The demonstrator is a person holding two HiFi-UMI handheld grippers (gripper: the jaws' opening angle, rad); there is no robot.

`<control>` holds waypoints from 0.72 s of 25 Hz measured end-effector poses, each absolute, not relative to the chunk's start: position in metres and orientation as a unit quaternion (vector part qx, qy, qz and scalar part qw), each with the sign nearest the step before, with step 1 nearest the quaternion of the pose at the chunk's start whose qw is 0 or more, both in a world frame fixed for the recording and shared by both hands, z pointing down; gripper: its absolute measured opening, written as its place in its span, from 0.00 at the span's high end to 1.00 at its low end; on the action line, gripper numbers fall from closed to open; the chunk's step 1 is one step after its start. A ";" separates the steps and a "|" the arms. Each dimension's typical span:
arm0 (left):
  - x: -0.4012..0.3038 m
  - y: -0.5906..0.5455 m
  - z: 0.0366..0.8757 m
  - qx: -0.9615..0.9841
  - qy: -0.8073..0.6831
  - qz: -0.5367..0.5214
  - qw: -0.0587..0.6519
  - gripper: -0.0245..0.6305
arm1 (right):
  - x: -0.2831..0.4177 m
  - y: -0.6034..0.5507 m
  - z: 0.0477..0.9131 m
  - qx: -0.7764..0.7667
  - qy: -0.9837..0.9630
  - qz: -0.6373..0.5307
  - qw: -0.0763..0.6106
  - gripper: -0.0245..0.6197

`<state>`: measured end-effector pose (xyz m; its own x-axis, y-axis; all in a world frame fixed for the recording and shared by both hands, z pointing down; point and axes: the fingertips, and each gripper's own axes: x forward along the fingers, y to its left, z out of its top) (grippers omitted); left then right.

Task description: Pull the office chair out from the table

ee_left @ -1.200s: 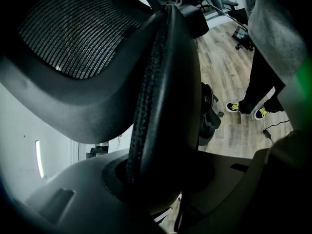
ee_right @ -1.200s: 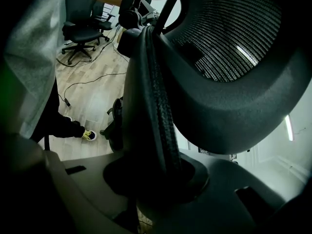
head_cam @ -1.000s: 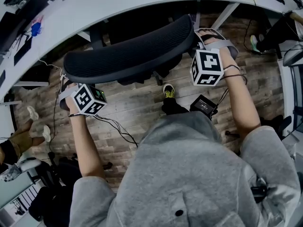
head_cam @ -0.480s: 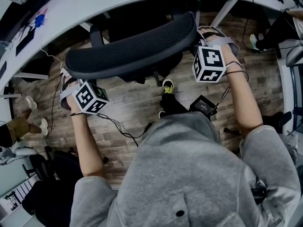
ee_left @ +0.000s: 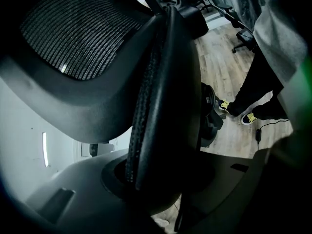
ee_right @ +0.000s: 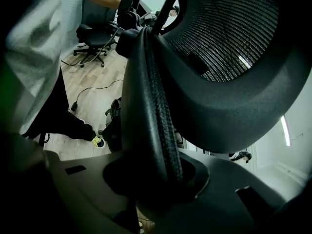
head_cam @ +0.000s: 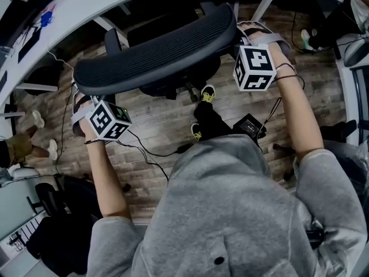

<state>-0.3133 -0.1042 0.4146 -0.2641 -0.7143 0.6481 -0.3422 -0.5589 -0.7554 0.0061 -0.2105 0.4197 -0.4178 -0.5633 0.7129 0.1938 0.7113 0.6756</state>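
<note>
A black mesh-backed office chair (head_cam: 155,56) stands in front of the curved white table (head_cam: 104,2), its backrest top seen from above. My left gripper (head_cam: 78,97) is shut on the backrest's left end, and in the left gripper view the backrest rim (ee_left: 165,106) fills the space between the jaws. My right gripper (head_cam: 249,37) is shut on the backrest's right end; the rim (ee_right: 151,116) runs between its jaws in the right gripper view. The chair's seat and base are mostly hidden under the backrest.
The person's legs and yellow-laced shoes (head_cam: 206,94) stand just behind the chair on the wood floor (head_cam: 155,126). A black box (head_cam: 249,126) and cables lie by the feet. Table legs (head_cam: 265,2) rise at the back. Another person's feet (head_cam: 37,120) are at the left.
The chair has rolled out from under the table with both grippers on its backrest; more floor and table legs now show behind it. The person's feet have stepped back.
</note>
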 end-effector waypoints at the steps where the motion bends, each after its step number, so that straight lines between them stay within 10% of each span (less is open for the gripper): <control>1: -0.311 -0.097 0.415 -0.589 0.448 -0.657 0.141 0.70 | 0.009 -0.204 0.420 0.120 -0.761 -0.360 0.526 0.76; 18: -0.283 -0.026 0.415 -0.585 0.450 -0.661 0.136 0.70 | 0.034 -0.141 0.420 0.114 -0.764 -0.365 0.520 0.76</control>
<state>-0.2827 -0.0261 0.4149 -0.2774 -0.7063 0.6513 -0.3465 -0.5587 -0.7535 0.0335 -0.1407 0.4199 -0.4329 -0.5541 0.7111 0.2060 0.7071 0.6764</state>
